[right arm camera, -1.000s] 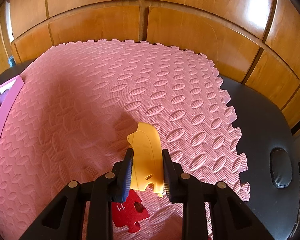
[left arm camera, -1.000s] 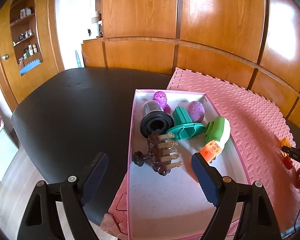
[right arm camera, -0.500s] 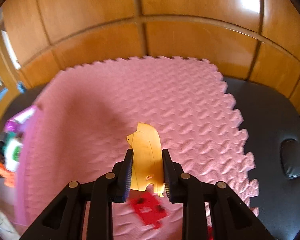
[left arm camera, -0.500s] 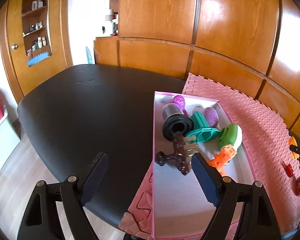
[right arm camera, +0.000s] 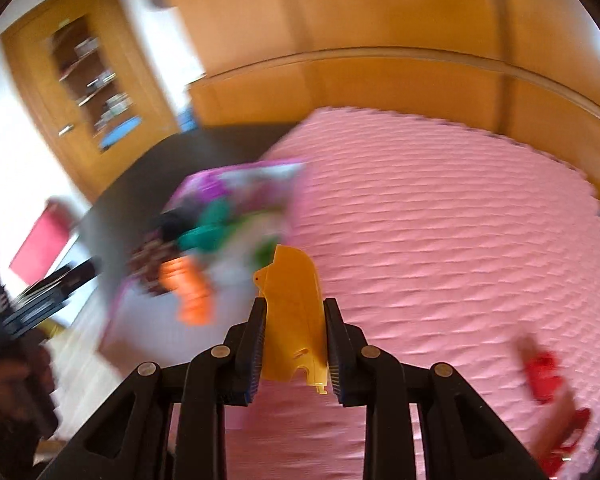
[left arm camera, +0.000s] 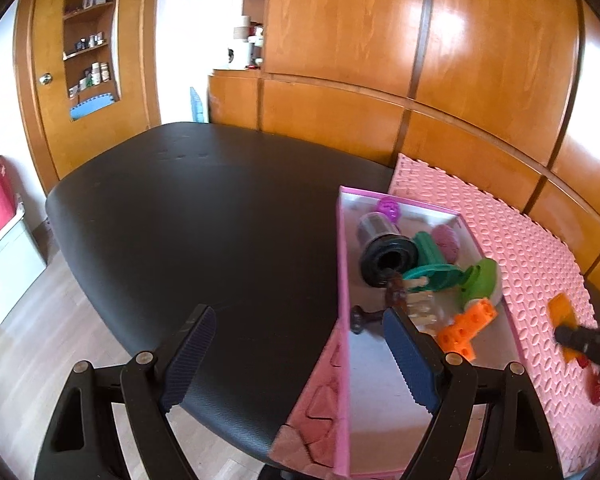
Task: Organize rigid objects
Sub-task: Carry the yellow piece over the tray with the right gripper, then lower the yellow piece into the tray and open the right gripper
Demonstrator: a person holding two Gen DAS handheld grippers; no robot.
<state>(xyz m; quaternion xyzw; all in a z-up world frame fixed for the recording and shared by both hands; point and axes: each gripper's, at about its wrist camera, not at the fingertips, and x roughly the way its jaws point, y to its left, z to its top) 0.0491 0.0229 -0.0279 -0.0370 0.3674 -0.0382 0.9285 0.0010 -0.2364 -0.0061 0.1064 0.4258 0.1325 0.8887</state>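
Two grippers up. Leftmost, bare black table [left arm camera: 188,216], smooth and matte. Left gripper [left arm camera: 296,360] spread wide, gripping nothing, hanging across the near wall of the pink box [left arm camera: 343,320]. Inside: black cylinder [left arm camera: 386,254], teal piece [left arm camera: 432,270], green cap [left arm camera: 480,282], orange block [left arm camera: 466,330], brown comb [left arm camera: 396,304], all jumbled and touching. Further right, pink foam mat [right arm camera: 440,220], embossed, toothed edges. Right gripper [right arm camera: 294,326] clamped on a flat yellow plastic piece [right arm camera: 294,312], raised over mat, beside the blurred box. Far right, red pieces [right arm camera: 544,368] on mat.
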